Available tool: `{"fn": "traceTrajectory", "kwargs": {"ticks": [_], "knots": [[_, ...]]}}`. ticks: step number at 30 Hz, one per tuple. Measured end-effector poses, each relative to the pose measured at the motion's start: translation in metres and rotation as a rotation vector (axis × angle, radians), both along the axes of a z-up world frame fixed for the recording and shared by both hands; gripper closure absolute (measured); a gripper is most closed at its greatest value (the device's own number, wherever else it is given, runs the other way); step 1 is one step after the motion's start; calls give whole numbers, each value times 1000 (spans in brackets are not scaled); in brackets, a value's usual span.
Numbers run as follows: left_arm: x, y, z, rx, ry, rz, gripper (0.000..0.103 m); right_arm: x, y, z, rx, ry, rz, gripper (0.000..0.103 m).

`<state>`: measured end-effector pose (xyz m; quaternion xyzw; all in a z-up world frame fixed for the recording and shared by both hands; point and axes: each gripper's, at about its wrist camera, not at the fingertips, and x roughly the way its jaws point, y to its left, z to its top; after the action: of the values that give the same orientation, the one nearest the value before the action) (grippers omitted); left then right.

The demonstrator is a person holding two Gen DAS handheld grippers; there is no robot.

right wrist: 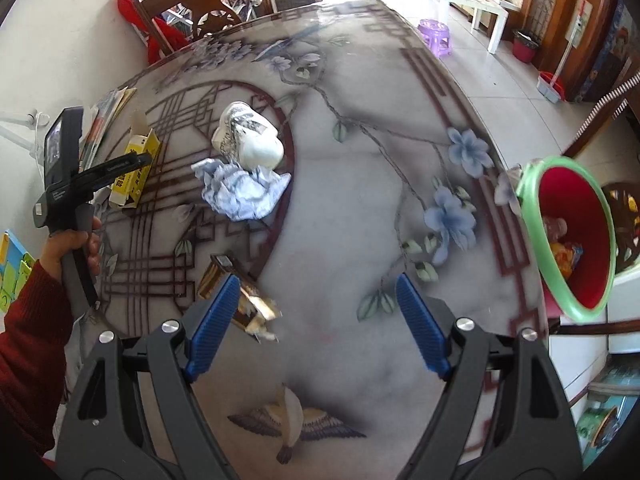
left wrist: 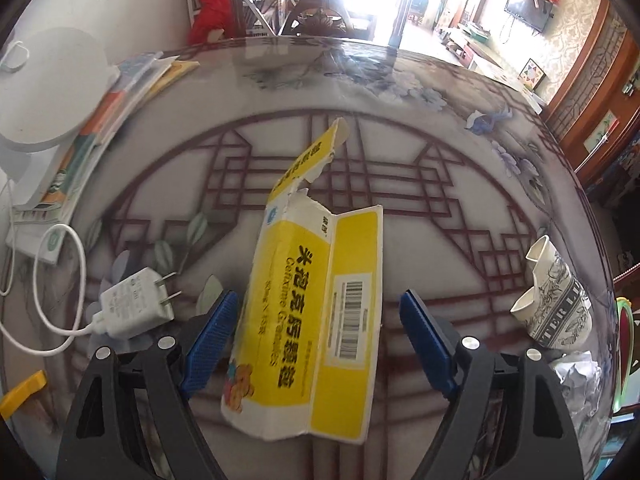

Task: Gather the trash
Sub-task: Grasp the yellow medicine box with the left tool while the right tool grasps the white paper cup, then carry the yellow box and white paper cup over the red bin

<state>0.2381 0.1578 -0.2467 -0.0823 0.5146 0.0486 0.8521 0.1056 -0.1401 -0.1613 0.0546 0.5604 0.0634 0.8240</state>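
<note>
A torn yellow and white medicine box (left wrist: 316,304) lies on the patterned table between the open fingers of my left gripper (left wrist: 320,320); the jaws do not touch it. It also shows in the right wrist view (right wrist: 134,172), with the left gripper (right wrist: 120,166) over it. A crushed paper cup (left wrist: 554,300) (right wrist: 250,138) and crumpled paper (left wrist: 580,380) (right wrist: 244,192) lie on the table. My right gripper (right wrist: 316,320) is open and empty above the table; a gold wrapper (right wrist: 240,300) lies by its left finger. A red bin with a green rim (right wrist: 576,240) stands beyond the table's right edge, with trash inside.
A white charger with cable (left wrist: 132,308) and a stack of books under a white lamp base (left wrist: 60,120) sit at the table's left. A wooden chair (right wrist: 200,4) stands behind the table. A purple stool (right wrist: 434,36) is on the floor.
</note>
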Motion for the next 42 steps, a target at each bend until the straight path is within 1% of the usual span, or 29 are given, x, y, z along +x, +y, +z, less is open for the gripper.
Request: {"fn": "traceTrajectory", "kwargs": {"ticks": [1, 2, 4, 5, 9, 12, 17, 20, 22, 24, 28, 30, 32, 34, 35, 37, 38, 40, 42], "knots": [[0, -1, -1, -1, 3, 2, 33, 9, 4, 0, -4, -3, 15, 25], [2, 1, -3, -5, 6, 6, 44, 16, 7, 1, -7, -6, 29, 25], [0, 5, -3, -23, -6, 9, 48, 37, 17, 1, -13, -16, 64, 24], [-1, 7, -3, -32, -10, 8, 53, 48, 22, 1, -13, -19, 82, 24], [-13, 17, 1, -75, -21, 34, 58, 87, 41, -5, -15, -22, 138, 23], [-30, 20, 5, -109, -21, 60, 60, 114, 54, -14, -9, -11, 174, 23], [-60, 21, 8, -139, -7, 95, 60, 152, 71, -37, -45, 35, 224, 23], [-72, 20, 5, -153, 16, 103, 60, 165, 77, -50, -34, 68, 242, 23], [-76, 18, 3, -149, 21, 95, 56, 172, 81, -57, -33, 85, 252, 23], [-76, 15, 3, -119, 24, 82, 50, 176, 84, -63, -34, 99, 262, 23], [-70, 16, 0, -125, 30, 82, 43, 180, 88, -72, -23, 121, 276, 23], [-68, 18, -2, -124, 36, 97, 34, 182, 89, -76, -22, 132, 277, 23], [-68, 20, -4, -131, 40, 109, 33, 183, 89, -79, -19, 143, 273, 23], [-67, 20, -6, -130, 42, 110, 34, 183, 88, -80, -8, 146, 270, 23], [-67, 19, -7, -124, 45, 107, 40, 182, 88, -80, -7, 143, 275, 26], [-67, 16, -6, -112, 42, 98, 48, 180, 88, -78, 17, 137, 285, 43], [-68, 15, -5, -117, 37, 93, 51, 178, 88, -77, 28, 135, 287, 58], [-70, 14, 1, -123, 22, 89, 57, 174, 91, -70, 15, 113, 291, 58], [-73, 11, 9, -123, 2, 83, 59, 169, 91, -61, 26, 85, 288, 58]]}}
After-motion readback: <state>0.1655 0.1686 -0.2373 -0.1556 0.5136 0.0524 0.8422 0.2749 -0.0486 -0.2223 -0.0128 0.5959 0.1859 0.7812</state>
